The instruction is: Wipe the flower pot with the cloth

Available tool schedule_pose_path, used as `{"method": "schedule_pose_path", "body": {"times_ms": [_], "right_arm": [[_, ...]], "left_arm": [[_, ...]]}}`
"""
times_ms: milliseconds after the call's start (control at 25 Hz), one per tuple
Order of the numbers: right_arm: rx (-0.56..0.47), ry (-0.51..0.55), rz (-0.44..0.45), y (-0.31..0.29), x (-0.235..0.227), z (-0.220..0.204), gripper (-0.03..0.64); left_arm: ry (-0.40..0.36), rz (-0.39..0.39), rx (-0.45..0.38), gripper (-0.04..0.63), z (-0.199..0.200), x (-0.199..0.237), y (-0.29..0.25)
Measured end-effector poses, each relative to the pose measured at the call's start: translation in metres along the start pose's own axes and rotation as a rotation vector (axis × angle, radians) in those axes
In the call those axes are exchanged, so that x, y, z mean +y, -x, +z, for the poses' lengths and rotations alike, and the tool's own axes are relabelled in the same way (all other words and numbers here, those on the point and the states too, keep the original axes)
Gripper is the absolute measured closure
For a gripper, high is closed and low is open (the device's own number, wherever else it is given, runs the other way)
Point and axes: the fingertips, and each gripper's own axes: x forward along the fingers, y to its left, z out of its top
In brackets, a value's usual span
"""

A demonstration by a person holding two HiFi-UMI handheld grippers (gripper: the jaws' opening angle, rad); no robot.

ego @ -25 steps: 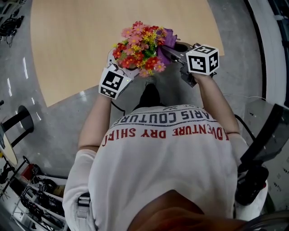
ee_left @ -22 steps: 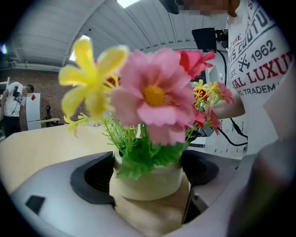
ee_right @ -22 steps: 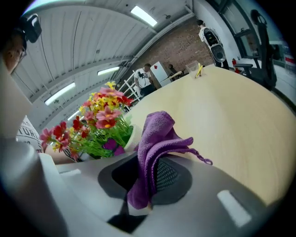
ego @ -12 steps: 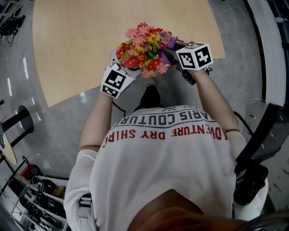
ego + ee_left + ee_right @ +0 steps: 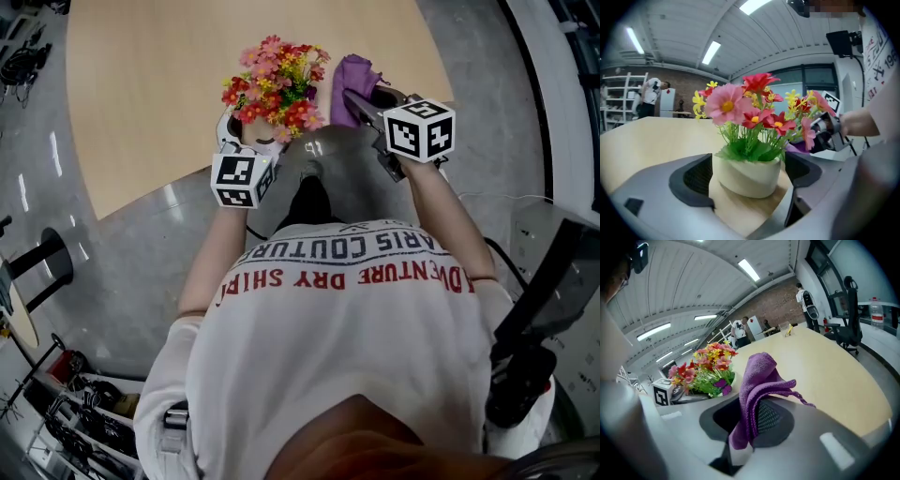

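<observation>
Flower pot position: you are holding it in your left gripper, at the left of the head view, over the near edge of the wooden table. The two jaws are closing on the white pot from either side, with the dark pads pressing against its wall. The pot is standing upright. You cannot tell from these views whether its base is touching the table. Red, pink and yellow flowers are rising from the pot and are hiding most of it in the head view.

Just to the right of the flowers, the purple cloth is hanging apart from them, with a gap between cloth and blooms. You are gripping it in your right gripper: the jaws are pinching the lower part of the cloth, and the folded upper part is standing up above them. The right gripper is hovering at the table's near edge, pointing toward the pot's side.
</observation>
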Motion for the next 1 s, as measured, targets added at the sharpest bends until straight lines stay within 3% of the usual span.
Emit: {"method": "schedule_pose_path", "body": {"times_ms": [120, 280, 520, 720, 1000], "right_arm": [[-0.062, 0.0, -0.003, 0.033, 0.008, 0.002, 0.571], [-0.104, -0.015, 0.009, 0.058, 0.013, -0.007, 0.572], [-0.14, -0.015, 0.053, 0.07, 0.022, -0.022, 0.572], [-0.157, -0.015, 0.084, 0.078, 0.029, -0.031, 0.572], [-0.155, -0.026, 0.1, 0.071, 0.025, -0.03, 0.572]], "left_arm": [[0.05, 0.104, -0.023, 0.118, 0.006, -0.013, 0.002], [0.01, 0.214, 0.0, 0.118, 0.001, -0.027, -0.006], [-0.003, 0.38, 0.025, 0.118, -0.011, -0.016, -0.021], [-0.048, 0.432, 0.047, 0.119, -0.014, -0.007, -0.024], [-0.084, 0.383, 0.049, 0.121, -0.016, -0.003, -0.025]]}}
